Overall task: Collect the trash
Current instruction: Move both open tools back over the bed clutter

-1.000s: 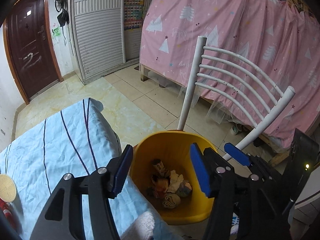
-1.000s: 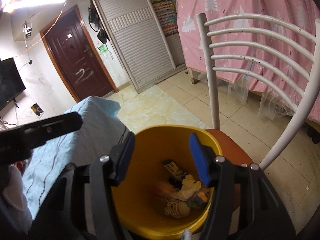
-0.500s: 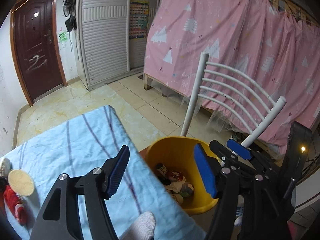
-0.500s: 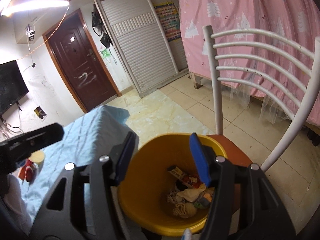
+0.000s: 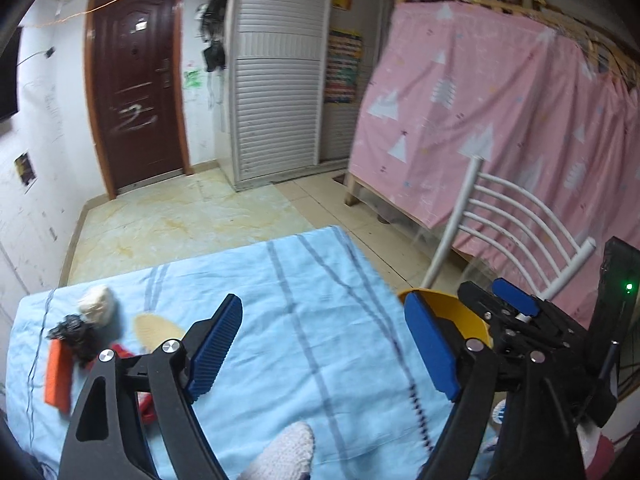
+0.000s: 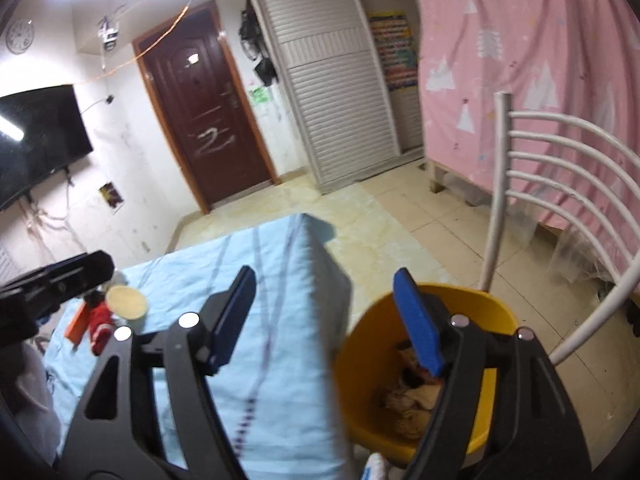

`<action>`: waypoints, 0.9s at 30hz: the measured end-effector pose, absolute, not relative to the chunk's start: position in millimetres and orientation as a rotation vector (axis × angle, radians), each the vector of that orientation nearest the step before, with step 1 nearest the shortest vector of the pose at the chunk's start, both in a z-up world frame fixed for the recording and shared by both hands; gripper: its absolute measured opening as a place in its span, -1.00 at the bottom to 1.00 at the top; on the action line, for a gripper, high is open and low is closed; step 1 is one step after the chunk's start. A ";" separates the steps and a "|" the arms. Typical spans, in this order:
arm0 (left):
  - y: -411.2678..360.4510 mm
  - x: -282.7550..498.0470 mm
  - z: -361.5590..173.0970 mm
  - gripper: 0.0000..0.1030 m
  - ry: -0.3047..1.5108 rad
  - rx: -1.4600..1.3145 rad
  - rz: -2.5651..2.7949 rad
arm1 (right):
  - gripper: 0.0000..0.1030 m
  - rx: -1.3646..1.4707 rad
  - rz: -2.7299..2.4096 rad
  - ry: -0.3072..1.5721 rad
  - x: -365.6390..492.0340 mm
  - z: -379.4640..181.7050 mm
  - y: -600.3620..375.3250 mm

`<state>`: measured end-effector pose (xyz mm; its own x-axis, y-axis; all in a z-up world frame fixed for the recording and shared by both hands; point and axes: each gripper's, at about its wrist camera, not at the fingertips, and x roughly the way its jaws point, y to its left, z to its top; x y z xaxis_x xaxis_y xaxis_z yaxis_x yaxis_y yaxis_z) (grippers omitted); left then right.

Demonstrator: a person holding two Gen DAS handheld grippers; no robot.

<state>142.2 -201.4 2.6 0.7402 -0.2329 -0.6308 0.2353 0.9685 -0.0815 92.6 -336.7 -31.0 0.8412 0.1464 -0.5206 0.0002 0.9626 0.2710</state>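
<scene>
Your left gripper (image 5: 320, 344) has its blue pads spread wide apart and holds nothing, hovering over the pale blue striped cloth (image 5: 280, 320) that covers the table. Your right gripper (image 6: 328, 320) is likewise spread and empty, above the table's right edge and the yellow bin (image 6: 496, 436), which sits beside a white chair (image 6: 560, 184) with scraps inside. At the table's far left lie the remaining trash: a white wad (image 5: 96, 310), black clump (image 5: 72, 334), orange block (image 5: 58, 376), red item (image 6: 100, 320) and tan disc (image 6: 126, 302).
</scene>
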 end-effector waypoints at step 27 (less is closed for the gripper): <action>18.9 134.9 -38.7 0.45 0.745 -0.252 0.116 | 0.43 -0.046 0.325 0.667 125.5 -11.8 -131.8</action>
<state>134.9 18.9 -38.7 0.7301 0.0154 -0.6832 -0.1936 0.9634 -0.1852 125.5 -131.8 -11.8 0.7374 0.2807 -0.6143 -0.3103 0.9487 0.0611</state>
